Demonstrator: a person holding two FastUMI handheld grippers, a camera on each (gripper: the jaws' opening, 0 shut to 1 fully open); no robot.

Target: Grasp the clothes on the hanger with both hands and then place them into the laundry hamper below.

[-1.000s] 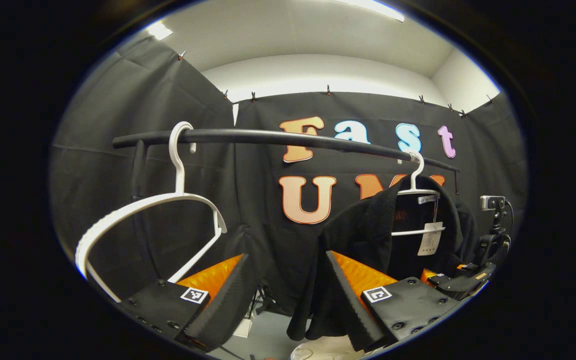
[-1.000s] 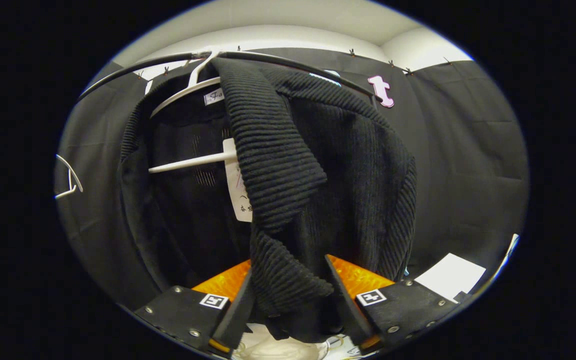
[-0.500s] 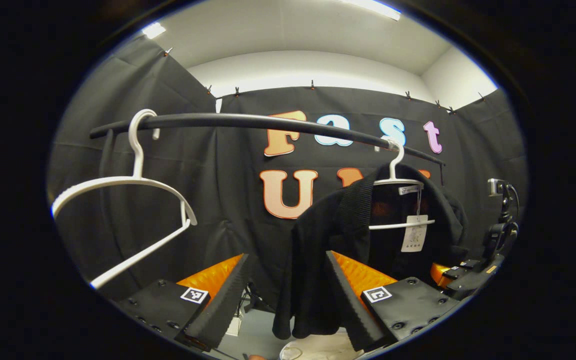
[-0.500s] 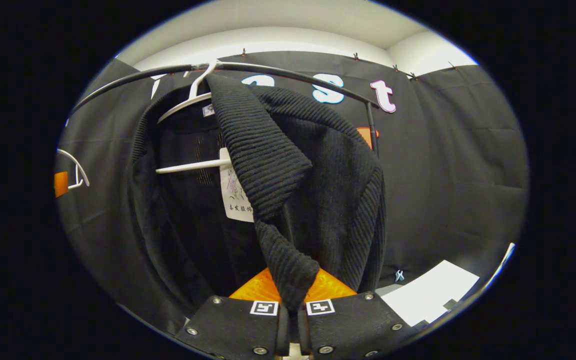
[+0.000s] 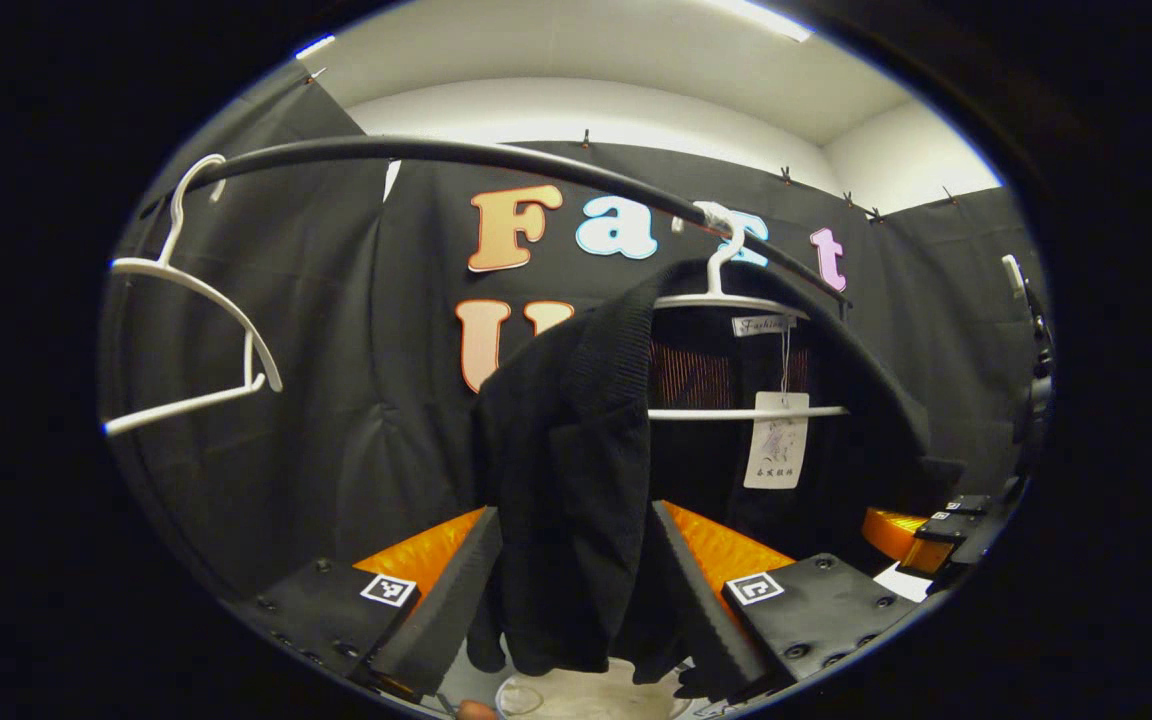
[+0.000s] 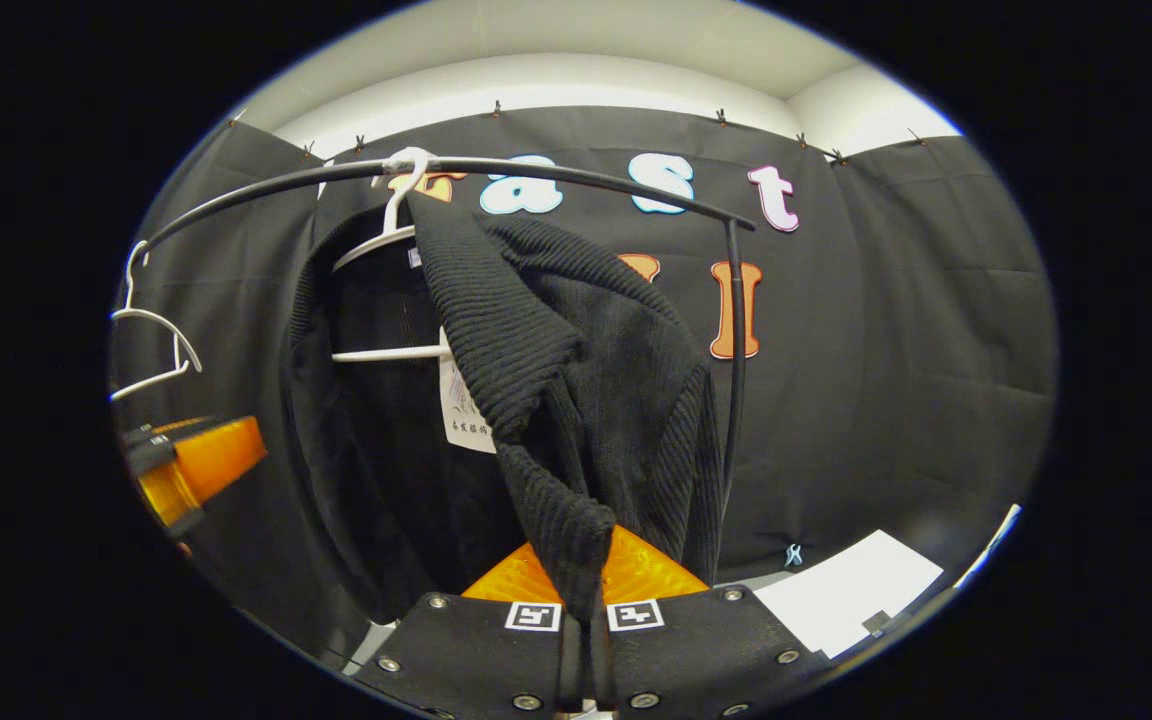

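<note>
A black knit cardigan hangs on a white hanger from the black rail. My right gripper is shut on the cardigan's ribbed front edge, which runs down between its fingers. In the left gripper view the cardigan's other front panel hangs between the spread fingers of my left gripper, which is open; the fingers do not press on the cloth. The hanger and a paper tag show inside the garment. The right gripper appears at the lower right of that view. A pale hamper rim sits below.
An empty white hanger hangs on the rail to the left. The rail's upright post stands just right of the cardigan. A white sheet lies on the floor at lower right. The left gripper shows at the left.
My left gripper has moved right and forward, so the cardigan's left panel now hangs between its open fingers. My right gripper closed on the ribbed edge and pulled back slightly.
</note>
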